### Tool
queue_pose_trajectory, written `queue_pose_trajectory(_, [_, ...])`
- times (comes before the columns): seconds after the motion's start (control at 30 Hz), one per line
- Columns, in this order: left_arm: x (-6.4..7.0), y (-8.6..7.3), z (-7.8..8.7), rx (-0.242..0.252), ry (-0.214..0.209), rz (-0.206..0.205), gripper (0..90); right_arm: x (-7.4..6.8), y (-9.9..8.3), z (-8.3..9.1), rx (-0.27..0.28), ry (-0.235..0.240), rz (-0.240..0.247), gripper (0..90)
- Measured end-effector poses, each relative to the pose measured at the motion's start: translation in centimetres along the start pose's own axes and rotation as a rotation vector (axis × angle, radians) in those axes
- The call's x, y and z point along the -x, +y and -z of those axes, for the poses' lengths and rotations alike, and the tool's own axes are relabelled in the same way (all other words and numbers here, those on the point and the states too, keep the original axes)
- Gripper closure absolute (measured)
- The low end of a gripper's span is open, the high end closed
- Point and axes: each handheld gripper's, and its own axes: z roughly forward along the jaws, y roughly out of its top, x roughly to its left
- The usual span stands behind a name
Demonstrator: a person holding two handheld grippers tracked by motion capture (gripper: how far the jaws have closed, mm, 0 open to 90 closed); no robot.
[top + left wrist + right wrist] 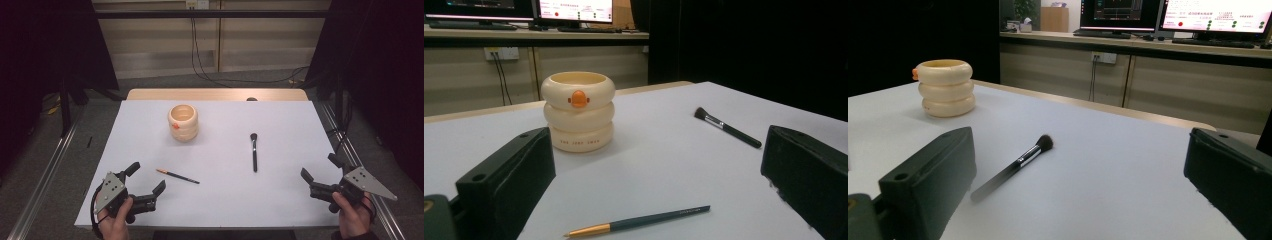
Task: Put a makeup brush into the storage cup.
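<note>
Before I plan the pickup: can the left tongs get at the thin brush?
Probably yes. The left tongs are open, and the thin brush lies flat just ahead with bare table between them.

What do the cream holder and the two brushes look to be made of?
Holder: probably moulded plastic or glazed ceramic; smooth cream rings with a soft sheen and an orange knob. Thin brush: dark matte handle, likely painted wood or plastic, with a shiny gold, metal-looking end. Makeup brush: black handle, silvery ferrule that looks metal, dark soft bristles. Both grippers' jaws stand open.
</note>
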Motion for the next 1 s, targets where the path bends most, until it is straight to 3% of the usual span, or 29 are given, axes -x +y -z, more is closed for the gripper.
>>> queue_pose_trajectory(0.3, [-0.09, -0.03, -0.08, 0.007, -0.007, 0.028, 0.9, -0.02, -0.08, -0.16, -0.005, -0.002, -0.010, 0.0])
queue_pose_trajectory(0.33, [-0.20, 0.02, -0.06, 0.007, -0.001, 0.012, 0.8, 0.00, -0.10, -0.16, -0.011, 0.009, -0.013, 0.0])
queue_pose_trajectory(1.0, [0.13, 0.21, -0.11, 0.008, -0.040, 0.013, 0.8, -0.15, -0.09, -0.08, -0.017, 0.013, -0.007, 0.0])
